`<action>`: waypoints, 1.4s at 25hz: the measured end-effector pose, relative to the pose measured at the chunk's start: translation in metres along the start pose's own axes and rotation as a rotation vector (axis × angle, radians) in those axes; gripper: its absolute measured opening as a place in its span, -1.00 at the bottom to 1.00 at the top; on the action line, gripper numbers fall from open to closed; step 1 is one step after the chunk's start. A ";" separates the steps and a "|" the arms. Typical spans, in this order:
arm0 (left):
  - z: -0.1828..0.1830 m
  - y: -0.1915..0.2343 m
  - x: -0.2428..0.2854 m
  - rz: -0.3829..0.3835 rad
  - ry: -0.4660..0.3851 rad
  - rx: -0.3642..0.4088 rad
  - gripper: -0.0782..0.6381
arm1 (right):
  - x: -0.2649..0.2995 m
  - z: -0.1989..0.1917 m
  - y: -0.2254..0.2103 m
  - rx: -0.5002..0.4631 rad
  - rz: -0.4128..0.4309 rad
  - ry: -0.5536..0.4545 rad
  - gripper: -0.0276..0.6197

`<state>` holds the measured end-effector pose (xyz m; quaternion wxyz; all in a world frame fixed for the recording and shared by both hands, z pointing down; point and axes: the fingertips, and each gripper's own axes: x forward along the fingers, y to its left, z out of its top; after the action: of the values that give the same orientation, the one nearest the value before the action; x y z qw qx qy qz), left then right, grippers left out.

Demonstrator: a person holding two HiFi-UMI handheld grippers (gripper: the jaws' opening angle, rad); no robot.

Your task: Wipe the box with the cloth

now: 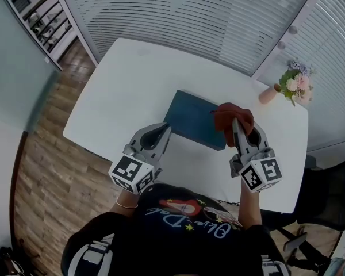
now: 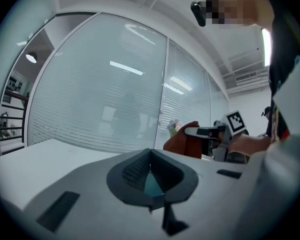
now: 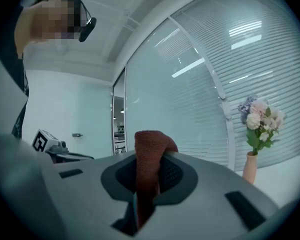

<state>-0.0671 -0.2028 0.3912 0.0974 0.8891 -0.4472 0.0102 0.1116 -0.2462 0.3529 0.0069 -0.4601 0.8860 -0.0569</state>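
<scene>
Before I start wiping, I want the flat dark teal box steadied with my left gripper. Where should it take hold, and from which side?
Probably the near left corner of the dark teal box, from the person's side. It lies flat on the white table, that corner just ahead of the shut left gripper, and the red cloth in the right gripper hangs over its right end.

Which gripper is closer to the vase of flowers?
Right. The right gripper, holding the cloth, is just left of the vase; the left gripper is farther left, beyond the box.
</scene>
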 end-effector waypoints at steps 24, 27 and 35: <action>-0.018 0.090 0.041 -0.123 0.030 -0.083 -0.77 | 0.212 -0.108 0.059 -0.478 0.192 0.447 -0.80; -0.018 0.090 0.041 -0.129 0.026 -0.086 -0.77 | 0.216 -0.128 0.072 -0.507 0.248 0.521 -0.80; -0.022 0.089 0.039 -0.143 0.030 -0.093 -0.77 | 0.215 -0.151 0.081 -0.553 0.284 0.641 -0.80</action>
<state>-0.1138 -0.2813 0.4310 0.1457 0.9131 -0.3808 -0.0042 -0.0879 -0.3616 0.5029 -0.3835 -0.2776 0.8797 0.0438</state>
